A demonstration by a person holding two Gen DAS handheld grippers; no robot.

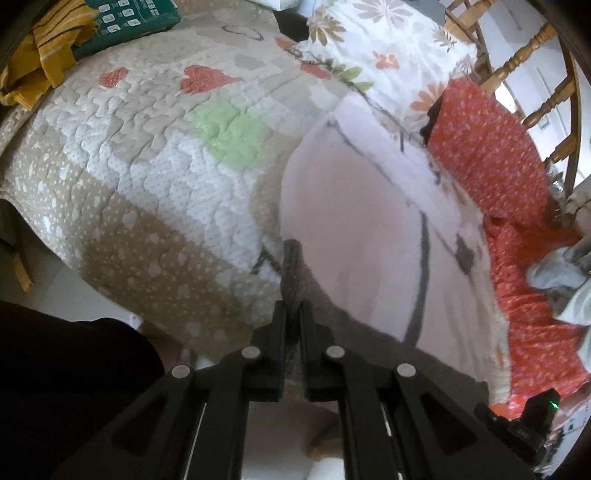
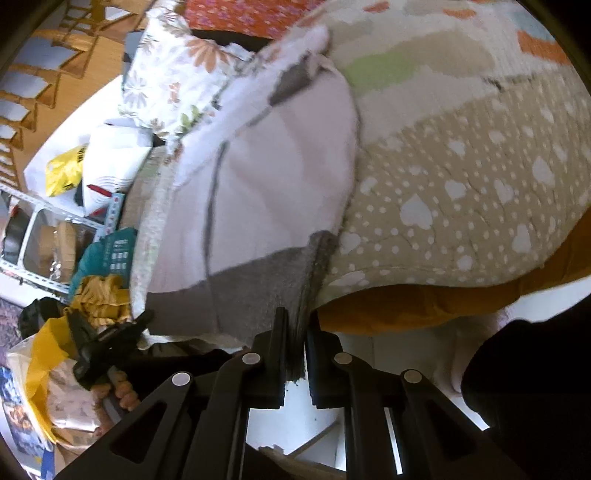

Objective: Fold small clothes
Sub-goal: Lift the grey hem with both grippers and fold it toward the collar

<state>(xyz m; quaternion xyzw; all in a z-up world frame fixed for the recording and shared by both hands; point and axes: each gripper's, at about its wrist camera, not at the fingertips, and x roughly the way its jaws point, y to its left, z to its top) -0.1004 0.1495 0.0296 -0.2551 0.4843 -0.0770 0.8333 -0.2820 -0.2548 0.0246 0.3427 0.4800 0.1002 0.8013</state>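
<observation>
Gripping the grey band of the small white garment (image 1: 354, 229) on both sides, I've got the left gripper (image 1: 293, 314) pinched tight on one corner of that band, jaws nearly together with the knit edge standing up between them. Over on the right wrist view, the right gripper (image 2: 295, 325) is clamped the same way on the opposite grey corner, the fabric edge caught narrow between its jaws. The garment (image 2: 266, 177) itself is white with thin grey seam lines and a grey hem, and it drapes from both grips away onto the quilt (image 1: 140, 177), a padded cover in beige with pale hearts and dots, plus red and green patches. Beyond the garment I see a floral pillow (image 1: 380, 55) and an orange-red printed cloth (image 1: 491, 155) just beside it, partly under its far edge. A mustard-yellow cloth (image 1: 33, 70) and a green box (image 1: 129, 22) sit at the far left corner of the bed. Wooden chair backs (image 1: 524, 70) show behind the pillow. In the right view, the other gripper appears at lower left with a hand (image 2: 118, 387) wrapped on its handle.
</observation>
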